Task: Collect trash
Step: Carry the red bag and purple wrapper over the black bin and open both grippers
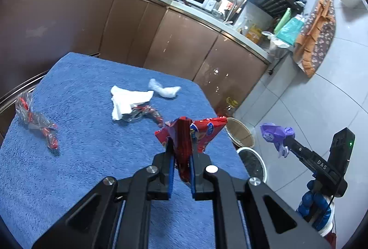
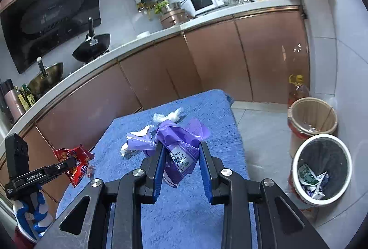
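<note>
My left gripper [image 1: 181,145] is shut on a red snack wrapper [image 1: 207,131], held up over the blue towel [image 1: 80,157] that covers the table. My right gripper [image 2: 181,145] is shut on a crumpled purple wrapper [image 2: 177,157], also lifted above the towel. Each gripper shows in the other view: the right gripper [image 1: 287,142] off the table's right edge, the left gripper [image 2: 69,162] at the left. On the towel lie a white tissue [image 1: 128,99], a clear plastic wad [image 1: 164,89] and two red-and-clear wrappers [image 1: 36,120], [image 1: 149,113].
A white-rimmed dark bin [image 2: 295,163] with scraps inside stands on the floor to the table's right, beside a wooden basket [image 2: 310,100] and an oil bottle [image 2: 299,88]. Brown cabinets [image 2: 207,60] run behind the table. A gloved hand [image 1: 310,203] holds the right gripper.
</note>
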Demonstrator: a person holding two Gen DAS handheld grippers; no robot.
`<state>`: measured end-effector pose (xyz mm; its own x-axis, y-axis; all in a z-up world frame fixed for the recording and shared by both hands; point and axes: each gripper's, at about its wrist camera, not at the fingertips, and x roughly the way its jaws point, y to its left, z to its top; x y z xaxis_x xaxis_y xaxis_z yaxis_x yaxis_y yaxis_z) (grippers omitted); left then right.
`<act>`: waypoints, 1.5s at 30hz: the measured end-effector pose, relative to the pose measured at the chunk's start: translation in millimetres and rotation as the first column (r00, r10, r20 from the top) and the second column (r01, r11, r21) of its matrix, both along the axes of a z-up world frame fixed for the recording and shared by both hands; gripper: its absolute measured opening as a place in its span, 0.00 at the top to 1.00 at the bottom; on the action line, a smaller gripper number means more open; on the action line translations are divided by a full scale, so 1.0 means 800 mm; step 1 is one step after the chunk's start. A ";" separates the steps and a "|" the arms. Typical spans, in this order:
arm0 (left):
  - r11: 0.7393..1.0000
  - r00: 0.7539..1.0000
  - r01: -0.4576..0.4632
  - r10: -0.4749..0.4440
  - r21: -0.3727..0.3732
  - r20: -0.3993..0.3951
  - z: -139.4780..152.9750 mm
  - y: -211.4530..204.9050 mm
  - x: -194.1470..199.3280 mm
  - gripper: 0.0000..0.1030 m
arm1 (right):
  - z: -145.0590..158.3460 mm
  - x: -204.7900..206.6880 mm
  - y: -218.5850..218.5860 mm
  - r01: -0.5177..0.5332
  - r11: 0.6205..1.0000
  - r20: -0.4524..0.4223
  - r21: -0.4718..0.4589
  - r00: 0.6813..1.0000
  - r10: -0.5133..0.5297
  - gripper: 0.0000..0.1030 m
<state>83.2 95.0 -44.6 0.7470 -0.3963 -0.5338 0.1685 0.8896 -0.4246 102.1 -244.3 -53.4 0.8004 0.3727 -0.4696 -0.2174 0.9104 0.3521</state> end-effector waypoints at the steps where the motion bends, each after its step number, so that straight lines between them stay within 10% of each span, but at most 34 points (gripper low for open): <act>1: 1.000 1.000 0.010 -0.010 0.004 0.007 0.004 -0.006 -0.003 0.91 | 0.002 -0.006 -0.005 0.010 1.000 0.006 0.000 1.000 -0.010 0.74; 15: 0.966 0.969 0.248 -0.248 0.074 -0.008 0.016 -0.166 0.069 0.91 | -0.025 -0.021 -0.113 0.257 0.965 -0.022 -0.042 0.966 -0.258 0.74; 32: 0.803 0.810 0.583 -0.561 0.124 -0.171 -0.076 -0.499 0.220 0.90 | -0.138 0.046 -0.280 0.545 0.819 -0.165 -0.180 0.804 -0.571 0.74; 45: 0.766 0.757 0.637 -0.601 0.085 -0.256 -0.138 -0.620 0.275 0.74 | -0.188 0.073 -0.321 0.596 0.773 -0.205 -0.219 0.747 -0.633 0.64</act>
<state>303.0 -401.1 -155.0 0.2354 -0.6311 -0.7391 0.6328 0.6767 -0.3764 160.2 -501.3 -204.0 0.6802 -0.2381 -0.6932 0.4843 0.8560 0.1812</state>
